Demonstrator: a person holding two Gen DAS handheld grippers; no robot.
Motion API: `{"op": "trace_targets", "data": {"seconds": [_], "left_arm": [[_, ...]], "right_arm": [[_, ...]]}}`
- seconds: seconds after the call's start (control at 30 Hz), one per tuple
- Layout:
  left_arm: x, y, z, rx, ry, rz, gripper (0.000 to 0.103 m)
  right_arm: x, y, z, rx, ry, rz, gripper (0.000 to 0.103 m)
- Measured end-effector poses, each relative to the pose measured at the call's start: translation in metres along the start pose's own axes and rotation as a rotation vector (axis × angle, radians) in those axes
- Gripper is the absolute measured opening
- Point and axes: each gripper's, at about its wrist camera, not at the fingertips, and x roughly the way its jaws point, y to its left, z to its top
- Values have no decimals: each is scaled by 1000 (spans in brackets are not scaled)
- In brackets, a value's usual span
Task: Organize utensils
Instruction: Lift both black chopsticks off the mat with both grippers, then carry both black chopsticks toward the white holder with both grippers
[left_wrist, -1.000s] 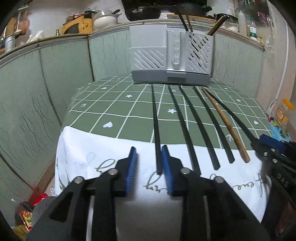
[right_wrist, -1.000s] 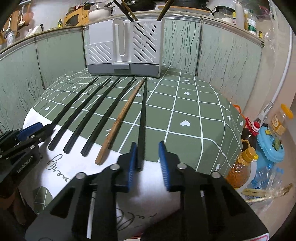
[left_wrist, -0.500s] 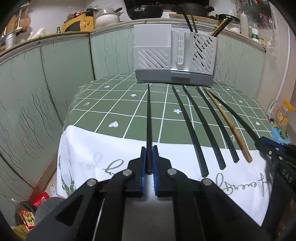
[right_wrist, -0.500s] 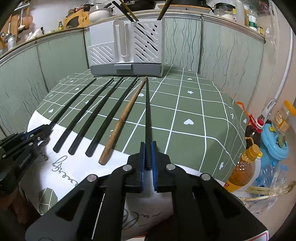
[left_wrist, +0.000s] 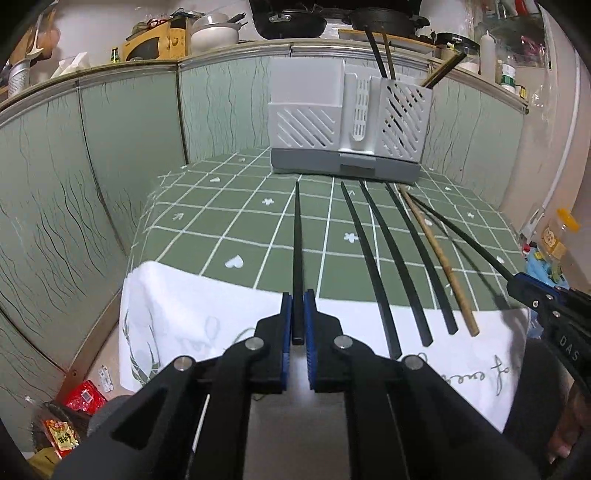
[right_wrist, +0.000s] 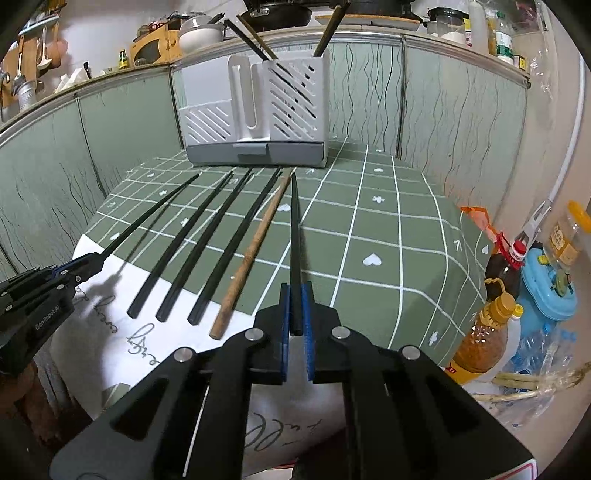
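Observation:
My left gripper (left_wrist: 297, 299) is shut on the near end of a black chopstick (left_wrist: 297, 243) and holds it raised, pointing at the white and grey utensil holder (left_wrist: 347, 133). My right gripper (right_wrist: 295, 291) is shut on another black chopstick (right_wrist: 294, 229), also raised toward the holder (right_wrist: 255, 122). Three black chopsticks (left_wrist: 373, 258) and a brown wooden one (left_wrist: 439, 258) lie side by side on the green checked tablecloth (left_wrist: 236, 229). Several chopsticks stand in the holder's right compartment (left_wrist: 404, 114). Each gripper shows at the edge of the other's view, the right gripper (left_wrist: 517, 282) and the left gripper (right_wrist: 94, 260).
Green panels (left_wrist: 110, 166) wall the table at the back and sides. A white cloth (left_wrist: 192, 317) hangs over the near edge. Bottles and a blue container (right_wrist: 546, 291) stand on the floor to the right. Red packets (left_wrist: 74, 406) lie on the floor at left.
Both grippers closed on the outer black chopsticks a second ago. Since then both have lifted their chopsticks off the cloth and moved a little toward the holder.

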Motion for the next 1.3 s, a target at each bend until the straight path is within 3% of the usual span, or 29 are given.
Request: {"op": "trace_targets", "data": {"seconds": [0.97,1.3], "left_arm": [[-57,7,89,20,-122,-29,8],[-65,5,109,36,-148,-37,8]], "right_arm": [[-65,0,81,-10,-144,23,6],[-68,-1,97,-19,-143,28,6]]}}
